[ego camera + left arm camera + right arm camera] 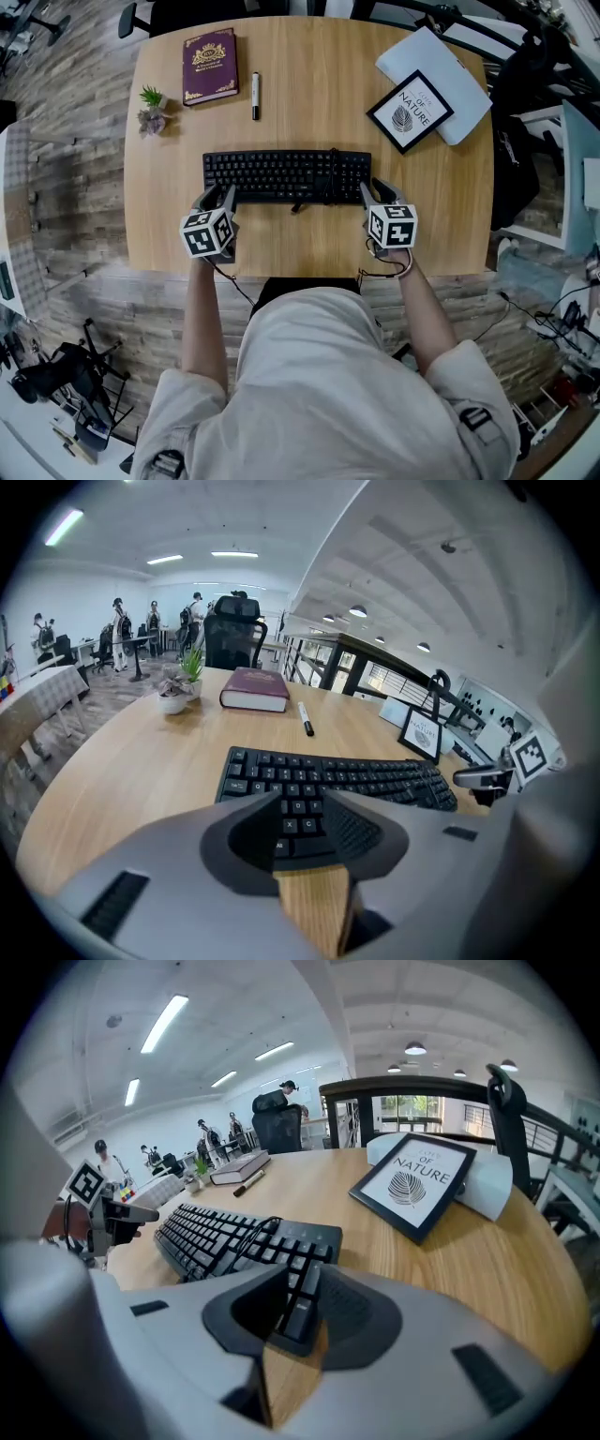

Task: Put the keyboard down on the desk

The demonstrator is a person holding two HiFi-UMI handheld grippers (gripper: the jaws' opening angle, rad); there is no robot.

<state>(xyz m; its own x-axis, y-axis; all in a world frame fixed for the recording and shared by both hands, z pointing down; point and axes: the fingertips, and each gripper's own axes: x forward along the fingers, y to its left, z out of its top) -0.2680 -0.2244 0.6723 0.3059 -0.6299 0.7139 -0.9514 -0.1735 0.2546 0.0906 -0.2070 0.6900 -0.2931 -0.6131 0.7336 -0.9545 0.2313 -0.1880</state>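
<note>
The left gripper masks part of the near edge of the black keyboard; the right gripper masks one near corner. Gold lettering on the maroon hardback book is too small to read. A black-framed leaf print overlaps a white flat object of uncertain kind. Distant people are mere specks.

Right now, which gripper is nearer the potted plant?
Left. The left gripper is at the keyboard end nearest the potted plant; the right gripper at the far end.
</note>
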